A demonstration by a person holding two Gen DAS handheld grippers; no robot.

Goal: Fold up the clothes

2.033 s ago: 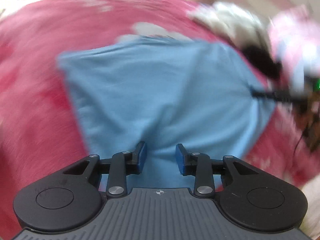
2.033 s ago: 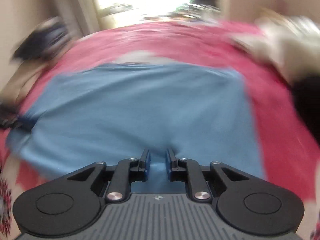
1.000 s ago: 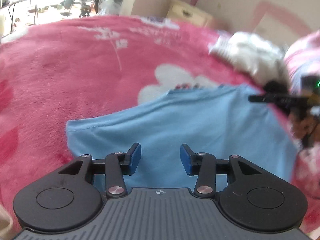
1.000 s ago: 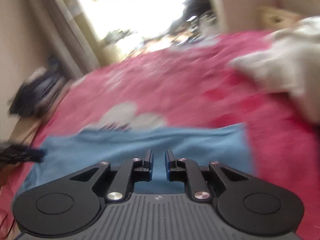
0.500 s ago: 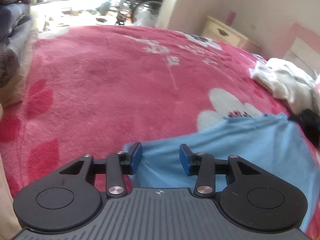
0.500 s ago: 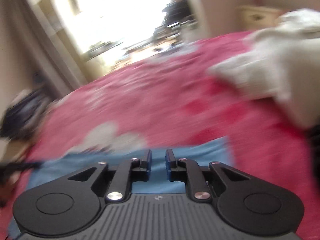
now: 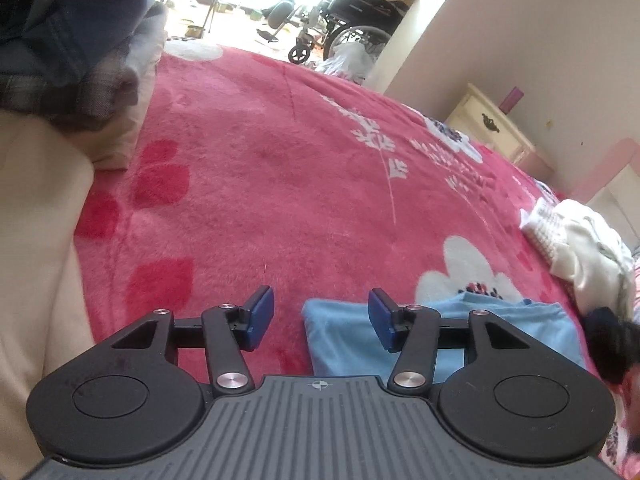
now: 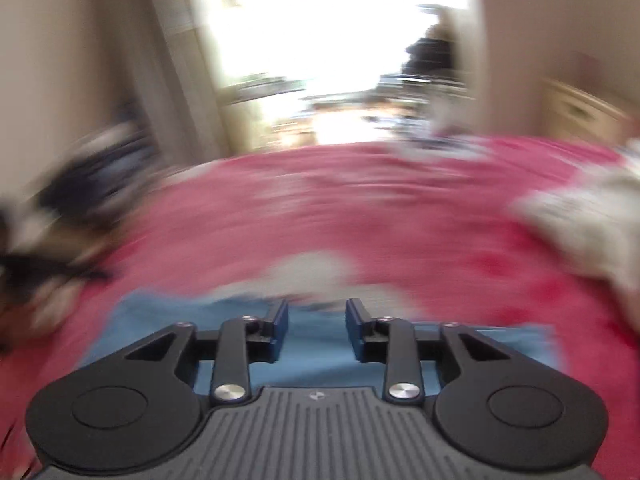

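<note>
Left wrist view: left gripper (image 7: 321, 317) gapes wide, empty, over a blue garment (image 7: 532, 326) on a pink blanket (image 7: 280, 168). Right gripper (image 8: 316, 326), blurred, also parted and empty above the garment (image 8: 312, 344).

- A home bedroom: a bed spread with a pink fleece blanket (image 7: 280, 184) printed with white flowers fills both views.
- A cream nightstand (image 7: 494, 130) stands against the wall past the bed's far right corner.
- Folded dark clothes (image 7: 68, 36) are piled at the bed's left edge.
- A wheelchair (image 7: 344, 30) sits beyond the bed's far edge in a bright doorway.
</note>
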